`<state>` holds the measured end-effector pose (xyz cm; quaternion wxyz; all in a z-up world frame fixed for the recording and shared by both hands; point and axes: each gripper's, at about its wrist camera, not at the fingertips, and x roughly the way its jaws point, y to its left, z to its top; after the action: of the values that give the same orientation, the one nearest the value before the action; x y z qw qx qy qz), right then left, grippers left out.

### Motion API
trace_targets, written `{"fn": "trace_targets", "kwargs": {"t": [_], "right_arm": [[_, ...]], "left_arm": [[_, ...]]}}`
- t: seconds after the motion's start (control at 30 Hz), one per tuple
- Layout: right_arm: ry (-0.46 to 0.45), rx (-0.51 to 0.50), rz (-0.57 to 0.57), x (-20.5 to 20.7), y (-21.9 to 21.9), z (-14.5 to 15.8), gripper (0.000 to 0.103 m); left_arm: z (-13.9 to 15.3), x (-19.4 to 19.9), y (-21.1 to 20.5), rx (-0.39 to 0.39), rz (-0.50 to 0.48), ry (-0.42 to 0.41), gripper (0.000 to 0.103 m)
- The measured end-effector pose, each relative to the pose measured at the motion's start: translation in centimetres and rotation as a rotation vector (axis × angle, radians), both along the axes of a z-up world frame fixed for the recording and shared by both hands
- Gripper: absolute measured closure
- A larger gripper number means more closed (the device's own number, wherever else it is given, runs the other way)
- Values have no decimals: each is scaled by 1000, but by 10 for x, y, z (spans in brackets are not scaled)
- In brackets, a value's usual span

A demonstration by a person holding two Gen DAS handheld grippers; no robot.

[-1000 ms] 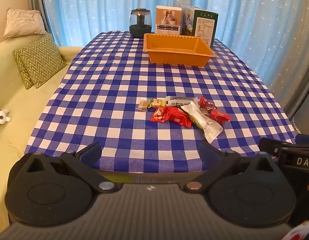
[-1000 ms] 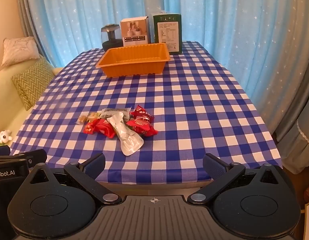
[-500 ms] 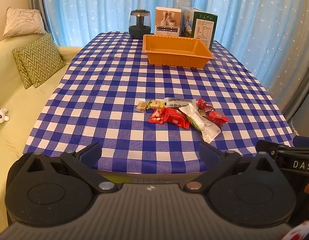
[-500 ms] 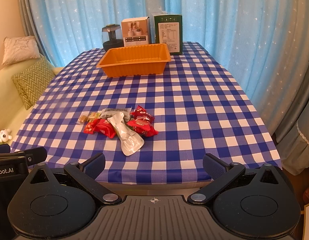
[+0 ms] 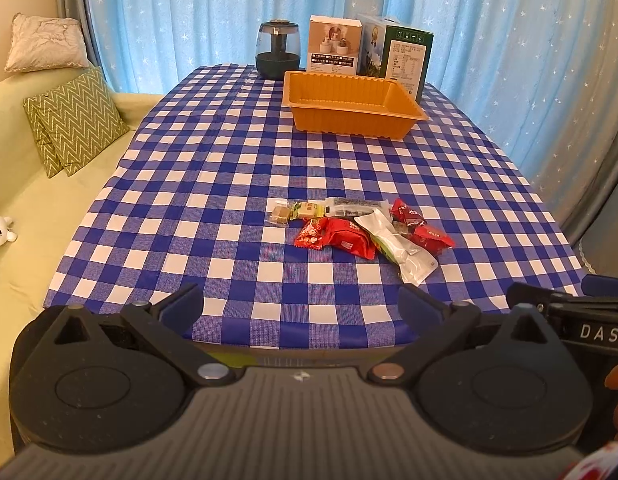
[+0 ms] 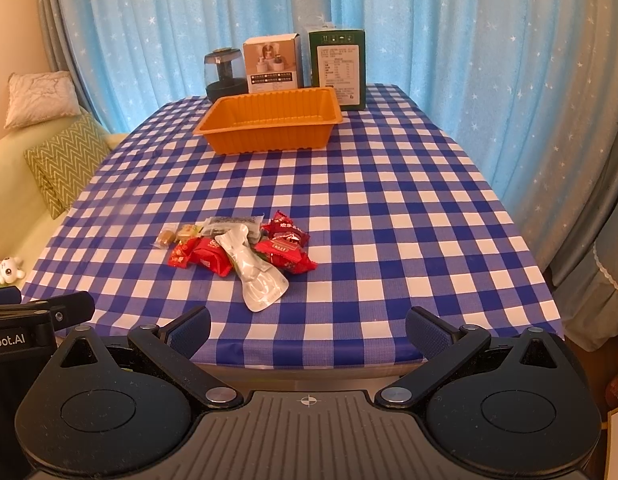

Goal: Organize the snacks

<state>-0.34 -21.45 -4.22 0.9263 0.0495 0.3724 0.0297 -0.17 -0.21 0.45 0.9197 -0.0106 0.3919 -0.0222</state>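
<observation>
Several snacks (image 5: 361,226) sit in one loose heap near your edge of the table (image 5: 213,168), packets touching and overlapping: red wrappers (image 6: 207,256), a white pouch (image 6: 255,276) lying on top pointing toward you, a dark packet (image 5: 349,206) behind, and a couple of small candies (image 5: 280,215) off the left end. None of them is in the tray (image 5: 351,106) yet, which sits empty well apart at the far end, open side up, so I'd guess that's where everything is meant to go.

Your left gripper (image 5: 301,306) and right gripper (image 6: 307,326) both hang back at the near edge, fingers spread wide, nothing in either. Wide open makes sense if you're about to come down on a puffy packet. The pile is roughly ahead of both, a bit right of centre for the left and left of centre for the right.

The pouch on top looks like the easy first grab; it's slick and floppy though, so it'll probably sag.

Behind the tray you've got a jar (image 5: 278,50), a white box (image 5: 333,44) and a green box (image 6: 337,66) right against it, so watch the far rim when dropping stuff in. Sofa (image 5: 25,200) on the left isn't in play.
</observation>
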Motion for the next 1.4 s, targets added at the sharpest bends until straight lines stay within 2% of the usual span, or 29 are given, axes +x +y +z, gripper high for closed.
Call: {"fn": "trace_targets", "kwargs": {"t": [1.4], "right_arm": [[2, 2, 0, 4, -2, 0, 0]], "left_arm": [[3, 2, -2, -15, -5, -3, 0]]}}
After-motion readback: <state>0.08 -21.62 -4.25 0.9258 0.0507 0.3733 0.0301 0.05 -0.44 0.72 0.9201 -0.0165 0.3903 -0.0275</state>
